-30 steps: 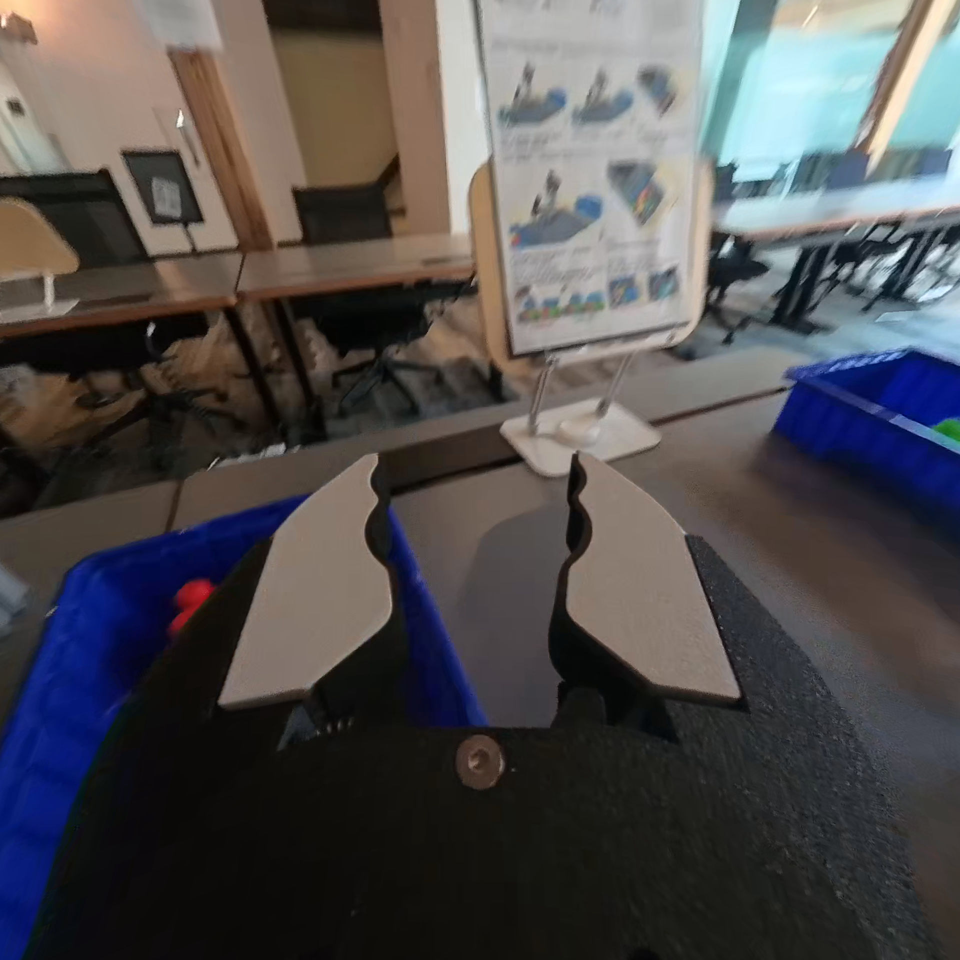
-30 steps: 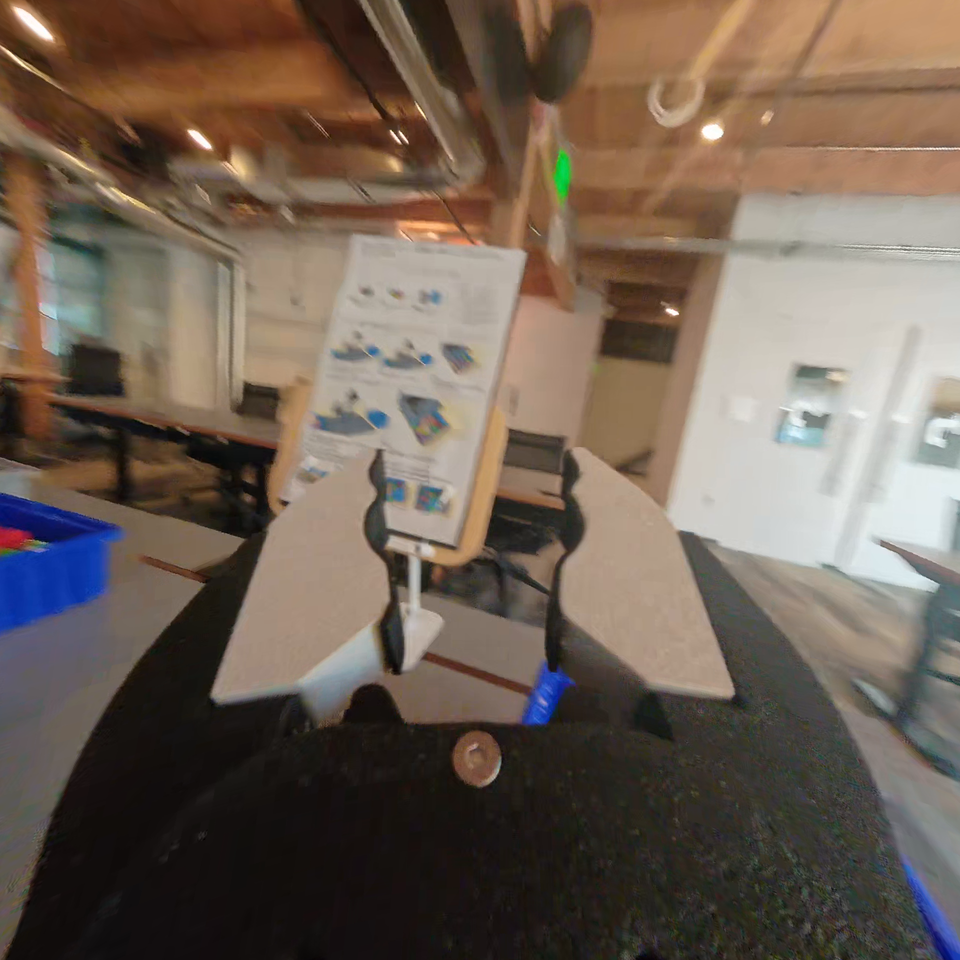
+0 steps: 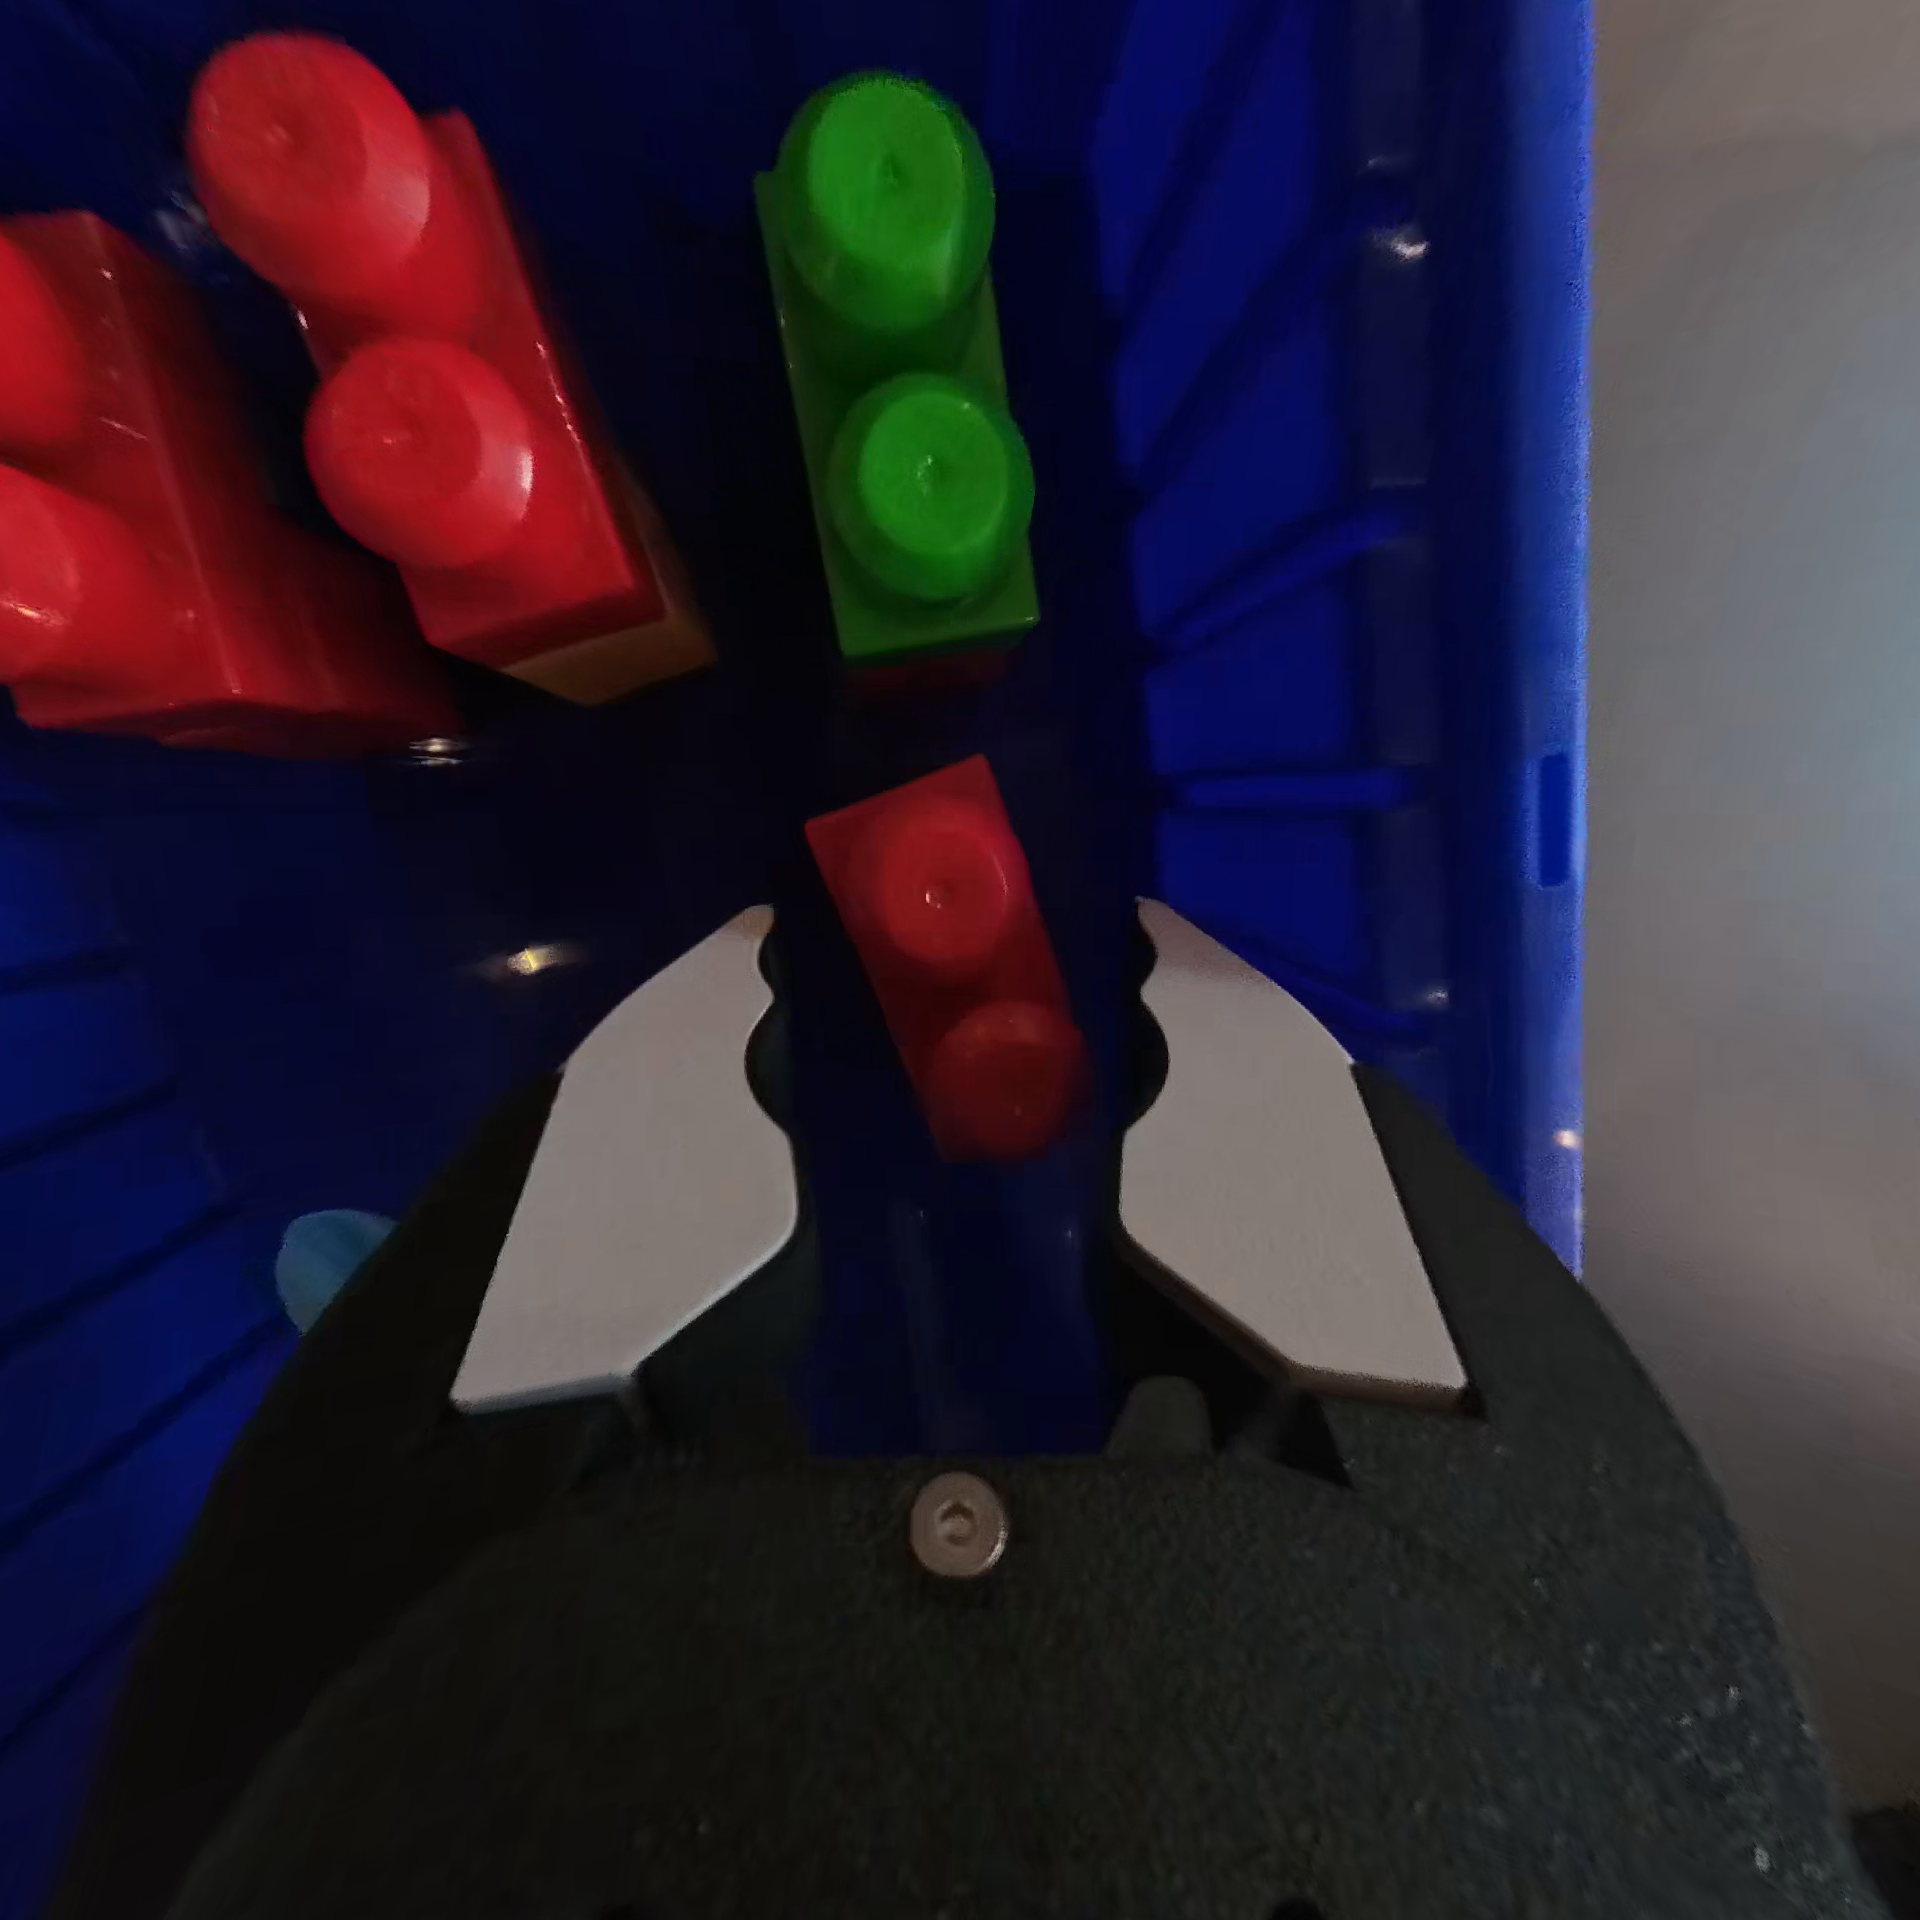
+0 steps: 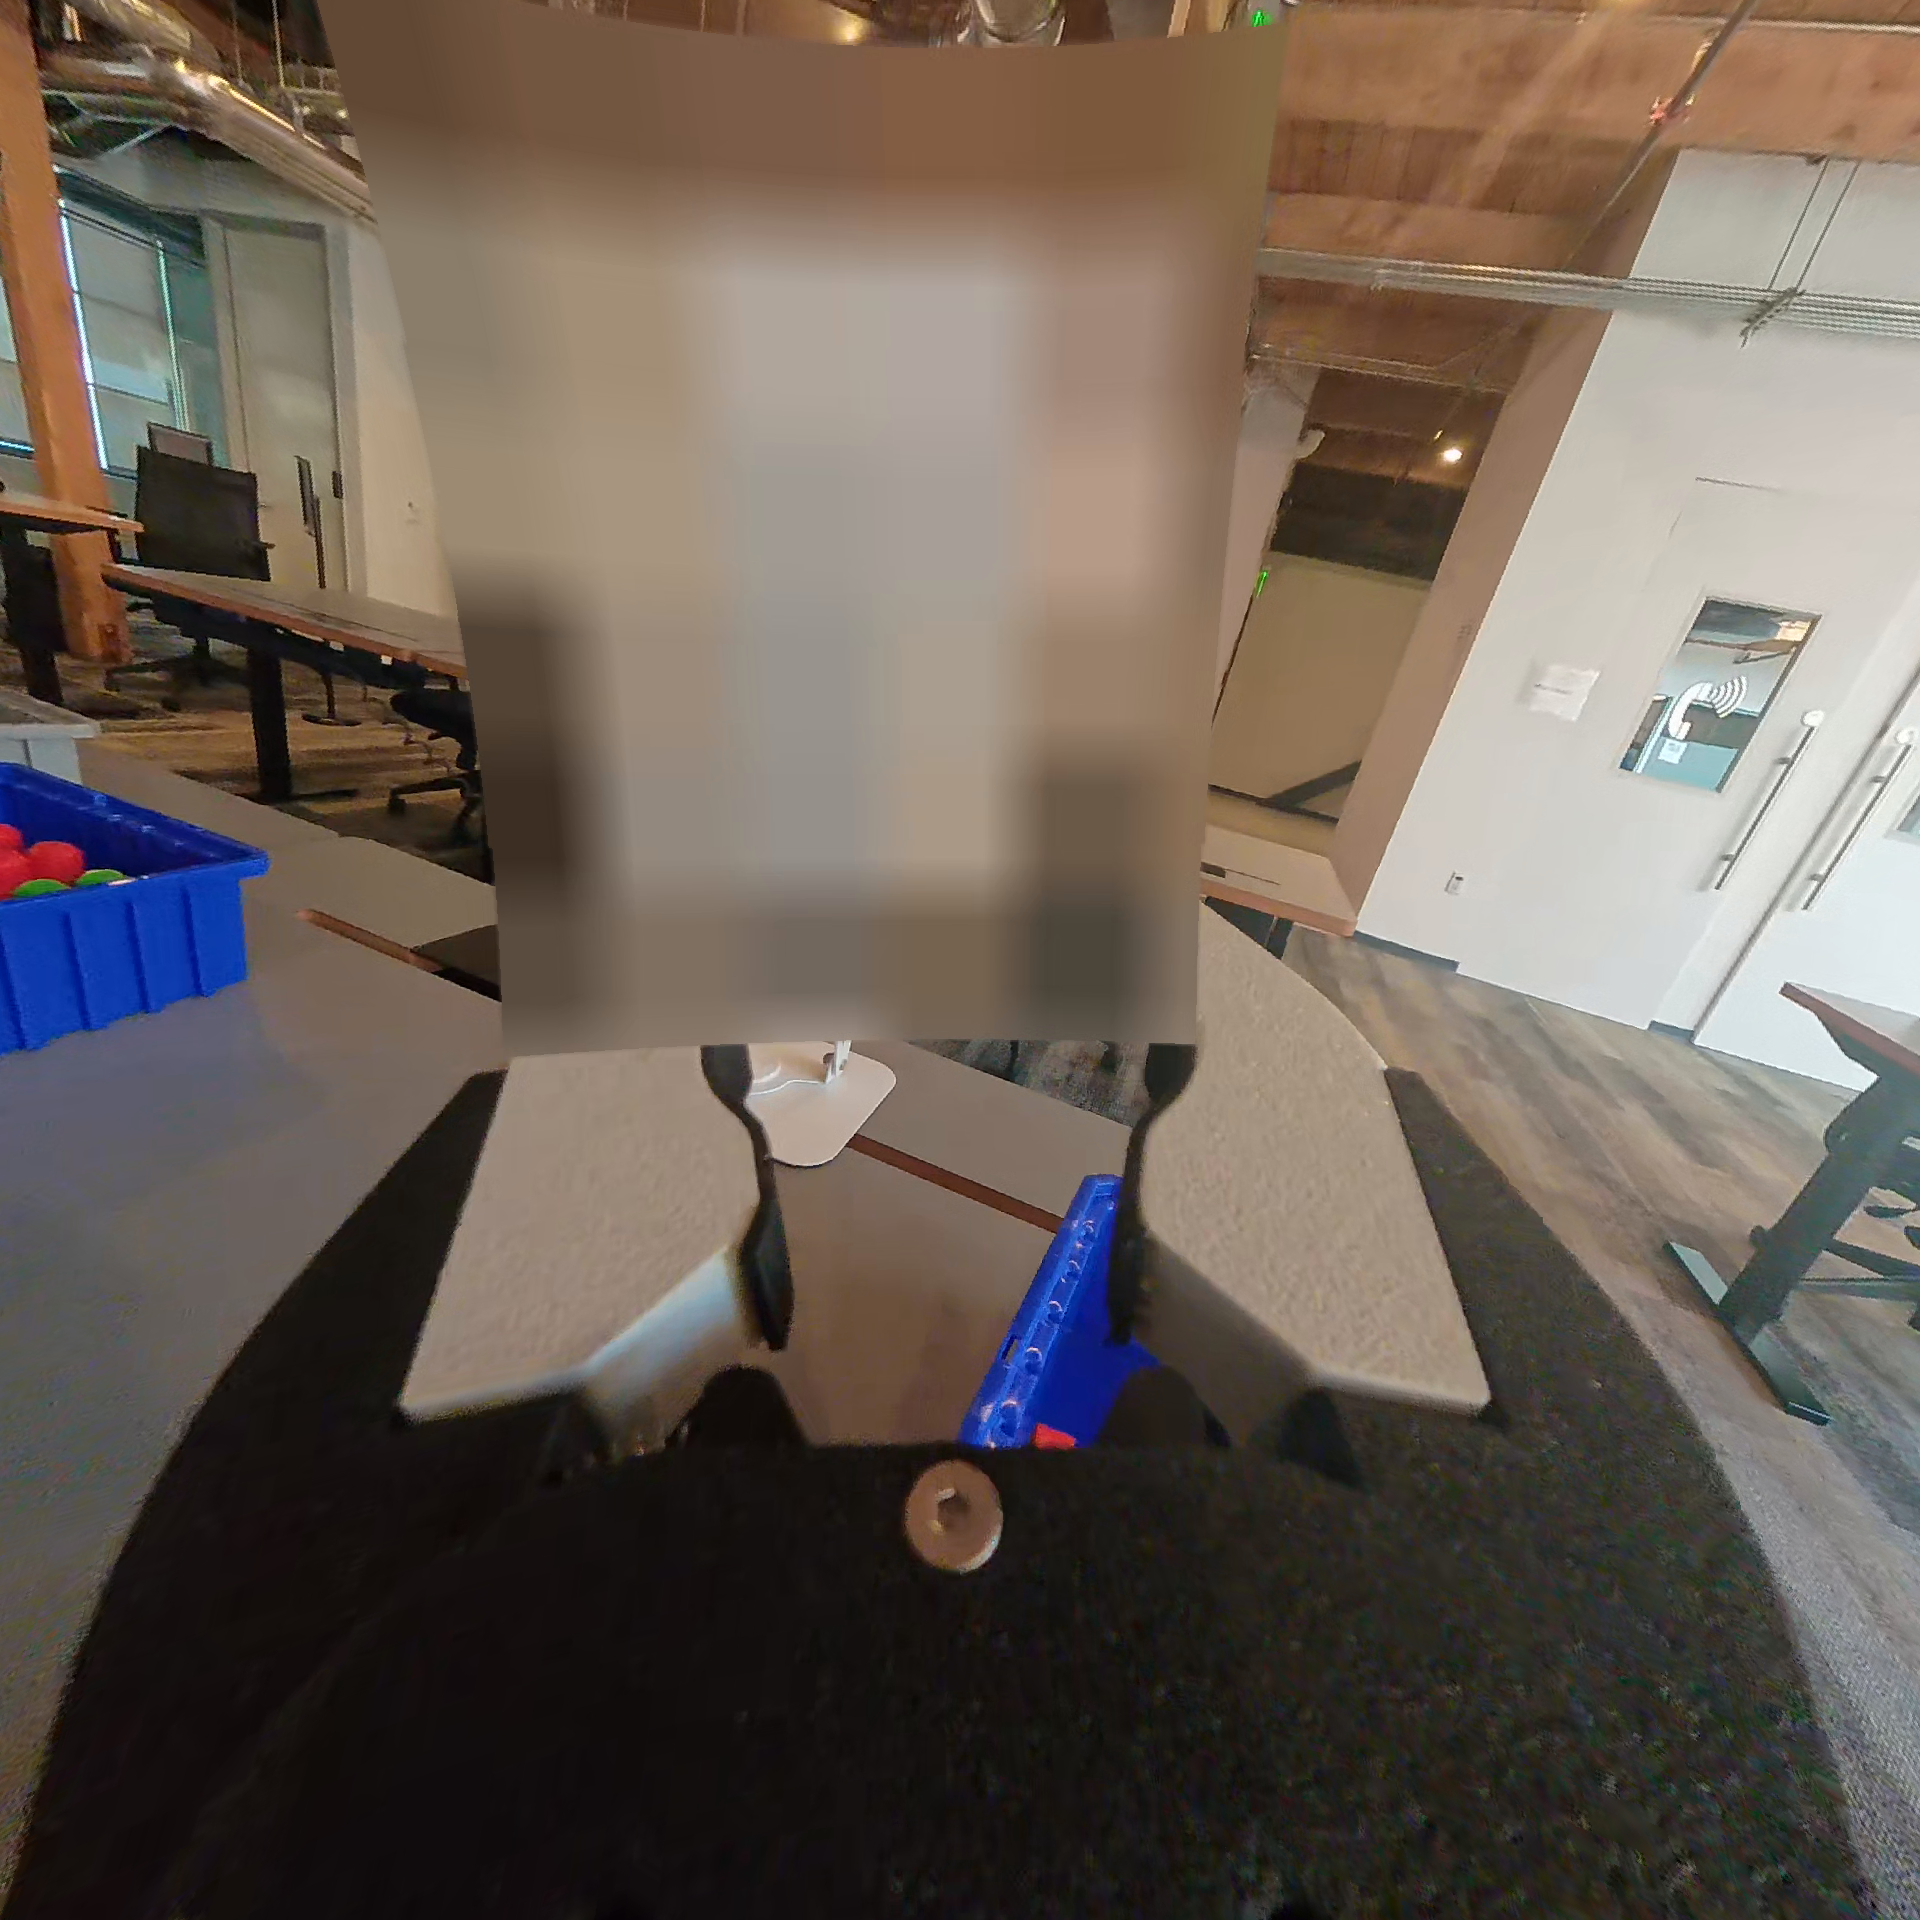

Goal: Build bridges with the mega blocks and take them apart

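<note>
In the left wrist view my left gripper [image 3: 954, 940] is open and points down into a blue bin [image 3: 1351, 623]. A small red two-stud block [image 3: 951, 961] lies between its jaws, apart from both. A green two-stud block [image 3: 904, 384] stands just beyond it. Larger red blocks [image 3: 416, 416] lie at the upper left, and a light blue stud [image 3: 322, 1252] shows at the lower left. In the right wrist view my right gripper [image 4: 943, 1081] is open and empty above the grey table [image 4: 208, 1143], over the edge of a second blue bin [image 4: 1060, 1320].
The first blue bin with red and green blocks shows at the far left of the right wrist view [image 4: 114, 935]. A white stand base [image 4: 821, 1101] sits on the table ahead. Office desks, chairs and doors lie beyond. The bin wall [image 3: 1548, 727] is close on the left gripper's right. Spacing between my two grippers at the tips: around 70 cm.
My left gripper has tipped down from above the bin edge into the bin, around the small red block. My right gripper has dropped lower and steadied; its jaws stay open.
</note>
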